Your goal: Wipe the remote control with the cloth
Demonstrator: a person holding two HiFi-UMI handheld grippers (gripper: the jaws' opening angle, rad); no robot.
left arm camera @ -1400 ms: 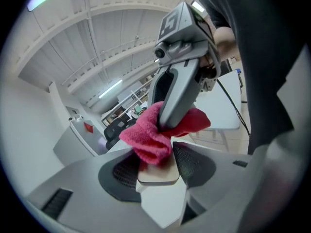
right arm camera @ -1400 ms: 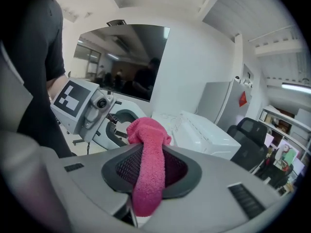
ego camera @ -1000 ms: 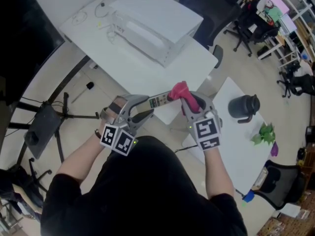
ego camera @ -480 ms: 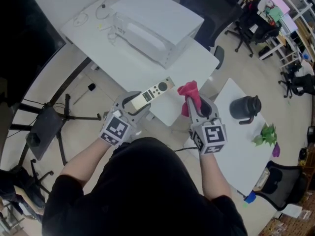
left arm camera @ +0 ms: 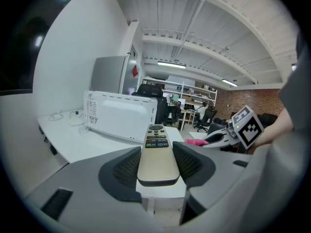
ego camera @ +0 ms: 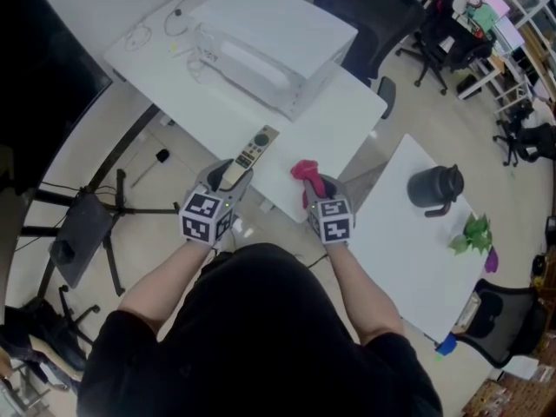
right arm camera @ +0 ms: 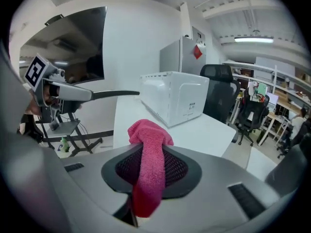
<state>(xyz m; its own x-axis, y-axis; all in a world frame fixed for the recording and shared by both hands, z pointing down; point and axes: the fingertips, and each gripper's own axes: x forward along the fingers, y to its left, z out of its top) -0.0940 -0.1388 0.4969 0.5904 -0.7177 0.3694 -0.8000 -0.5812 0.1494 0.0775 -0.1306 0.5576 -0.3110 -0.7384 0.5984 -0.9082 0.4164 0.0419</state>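
A beige remote control [ego camera: 253,151] [left arm camera: 157,155] with dark buttons at its far end is clamped between the jaws of my left gripper [ego camera: 228,175] [left arm camera: 158,165] and points out over the white table [ego camera: 217,102]. My right gripper [ego camera: 314,189] [right arm camera: 151,171] is shut on a pink cloth [ego camera: 305,171] [right arm camera: 148,167], which sticks up in a bunch above the jaws and hangs down below them. The two grippers stand side by side at the table's near edge, a short gap apart. The cloth and the remote do not touch.
A white microwave-like box [ego camera: 271,40] [left arm camera: 120,115] stands at the back of the table with cables [ego camera: 165,23] to its left. A second white table [ego camera: 420,250] at the right carries a black kettle [ego camera: 434,188] and a small plant [ego camera: 469,234]. A tripod [ego camera: 95,211] stands at the left.
Both grippers have drawn apart and back toward me. The cloth has come off the remote, which has swung from lying crosswise to pointing away from me.
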